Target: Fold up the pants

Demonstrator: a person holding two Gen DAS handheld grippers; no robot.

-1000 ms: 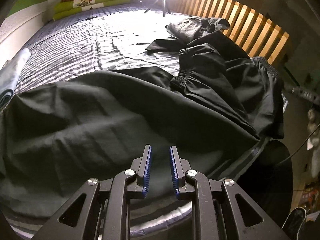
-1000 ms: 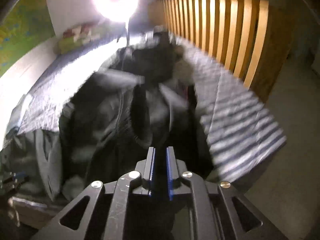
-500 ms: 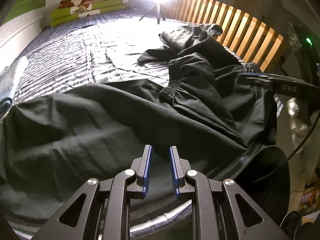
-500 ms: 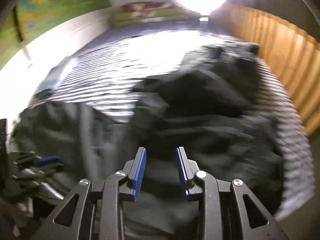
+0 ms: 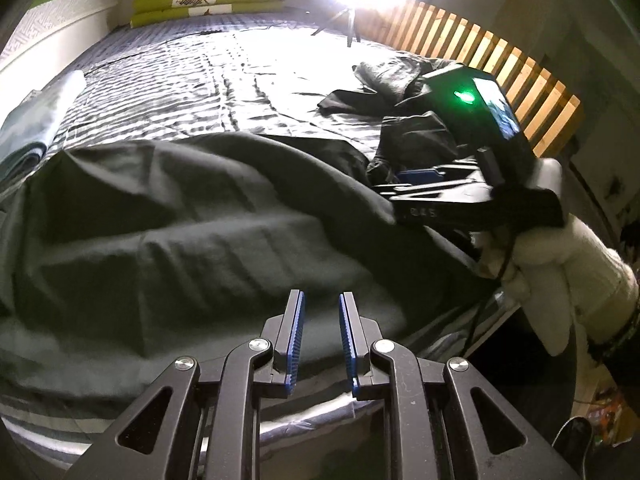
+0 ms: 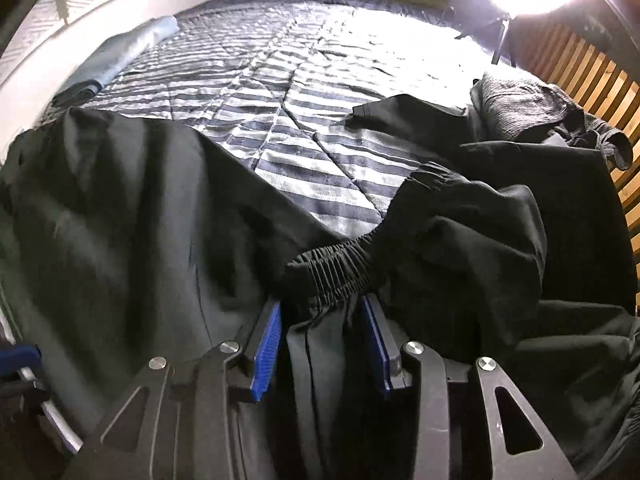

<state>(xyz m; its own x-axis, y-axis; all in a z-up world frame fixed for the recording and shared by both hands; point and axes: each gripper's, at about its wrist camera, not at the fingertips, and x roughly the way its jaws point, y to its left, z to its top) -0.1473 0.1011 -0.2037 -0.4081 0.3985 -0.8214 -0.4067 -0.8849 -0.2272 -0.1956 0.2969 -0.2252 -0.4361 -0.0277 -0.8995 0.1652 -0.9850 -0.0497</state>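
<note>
Both wrist cameras look steeply down from the bed's (image 5: pixel 224 80) near edge toward the far wall; the right one sits nearer. Both share the black pants (image 5: pixel 180 232) (image 6: pixel 132 216).

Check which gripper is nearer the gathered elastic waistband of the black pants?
Right. The right gripper is at the elastic waistband, which lies between its opening fingers. The left gripper hovers over flat dark fabric, off to the side.

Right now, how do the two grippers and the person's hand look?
Both grippers, left gripper and right gripper, have black metal linkage arms with silver bolts and ribbed blue pads. Seen from the left wrist, the right gripper's black body carries a green light, a small screen and a black cable. The hand wears a fluffy white glove.
</note>
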